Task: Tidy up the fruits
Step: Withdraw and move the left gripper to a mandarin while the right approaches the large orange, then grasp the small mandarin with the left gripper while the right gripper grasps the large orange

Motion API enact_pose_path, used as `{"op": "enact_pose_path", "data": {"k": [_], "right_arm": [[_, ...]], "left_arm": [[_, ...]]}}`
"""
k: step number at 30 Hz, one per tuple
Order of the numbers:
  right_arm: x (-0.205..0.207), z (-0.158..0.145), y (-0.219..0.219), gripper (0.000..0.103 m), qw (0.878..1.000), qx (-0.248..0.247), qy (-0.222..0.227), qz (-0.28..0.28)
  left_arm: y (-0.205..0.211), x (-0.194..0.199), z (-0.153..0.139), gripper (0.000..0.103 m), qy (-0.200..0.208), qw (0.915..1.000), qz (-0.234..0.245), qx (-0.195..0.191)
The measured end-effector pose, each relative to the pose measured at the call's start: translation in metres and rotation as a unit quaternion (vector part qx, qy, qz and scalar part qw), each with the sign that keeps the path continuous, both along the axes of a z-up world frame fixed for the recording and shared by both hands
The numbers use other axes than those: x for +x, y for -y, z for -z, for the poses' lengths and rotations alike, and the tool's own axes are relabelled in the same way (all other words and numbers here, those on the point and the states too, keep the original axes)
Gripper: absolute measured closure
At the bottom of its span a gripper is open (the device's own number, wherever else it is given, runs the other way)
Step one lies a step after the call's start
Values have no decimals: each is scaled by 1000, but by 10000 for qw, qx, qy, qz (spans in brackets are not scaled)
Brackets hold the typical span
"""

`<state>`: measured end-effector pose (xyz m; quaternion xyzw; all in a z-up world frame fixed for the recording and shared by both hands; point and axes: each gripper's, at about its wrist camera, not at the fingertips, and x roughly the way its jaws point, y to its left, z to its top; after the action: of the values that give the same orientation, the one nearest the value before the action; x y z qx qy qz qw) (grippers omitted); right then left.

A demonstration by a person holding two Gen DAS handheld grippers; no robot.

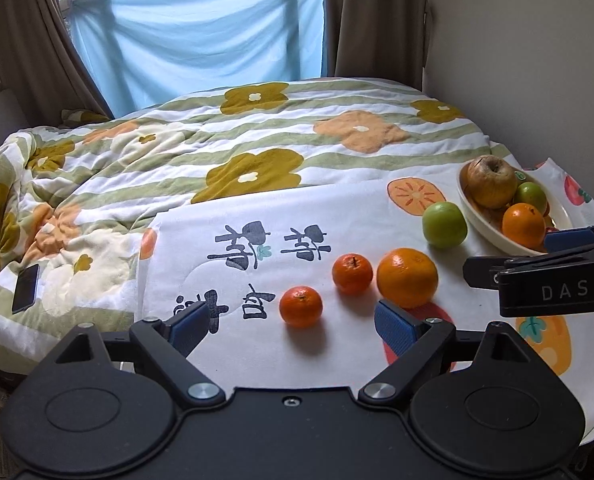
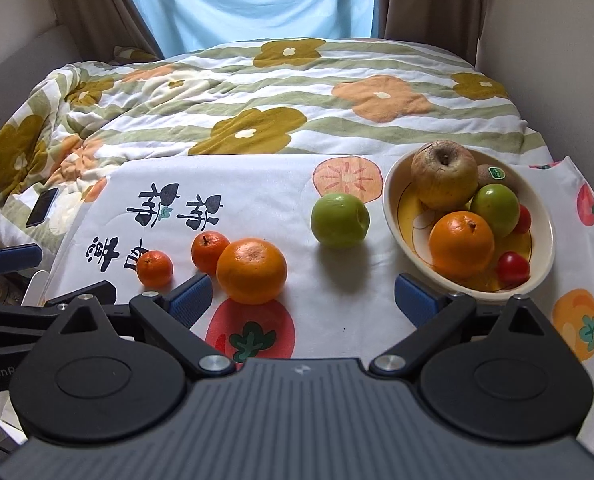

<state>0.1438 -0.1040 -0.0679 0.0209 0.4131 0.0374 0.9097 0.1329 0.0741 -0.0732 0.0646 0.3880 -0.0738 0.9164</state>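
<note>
On the white printed cloth (image 1: 337, 216) lie two small tangerines (image 1: 300, 306) (image 1: 352, 274), a large orange (image 1: 407, 277) and a green apple (image 1: 444, 224). A cream bowl (image 2: 393, 216) at the right holds a brownish apple (image 2: 443, 180), a green apple, an orange (image 2: 461, 244), a kiwi and red cherry tomatoes. My left gripper (image 1: 293, 326) is open just in front of the nearest tangerine, nothing between its fingers. My right gripper (image 2: 303, 298) is open over bare cloth between the large orange (image 2: 251, 271) and the bowl, in front of the green apple (image 2: 340, 220).
The cloth lies on a table pushed against a bed with a flowered quilt (image 1: 237, 140). A dark phone (image 1: 25, 288) rests on the quilt at the left. Curtains and a blue sheet cover the window behind. A wall stands close on the right.
</note>
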Motion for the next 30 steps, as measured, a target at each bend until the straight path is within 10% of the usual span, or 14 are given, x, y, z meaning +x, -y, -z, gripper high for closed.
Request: {"op": "enact_pose_path", "data": {"k": [13, 30], "right_arm": [[24, 38, -20, 0, 9980, 381, -260, 439], [36, 56, -16, 0, 9956, 729, -326, 492]], "left_arm": [[-18, 48, 48, 18, -369, 9960, 796, -157], [-10, 65, 69, 63, -707, 9897, 1231, -186]]}}
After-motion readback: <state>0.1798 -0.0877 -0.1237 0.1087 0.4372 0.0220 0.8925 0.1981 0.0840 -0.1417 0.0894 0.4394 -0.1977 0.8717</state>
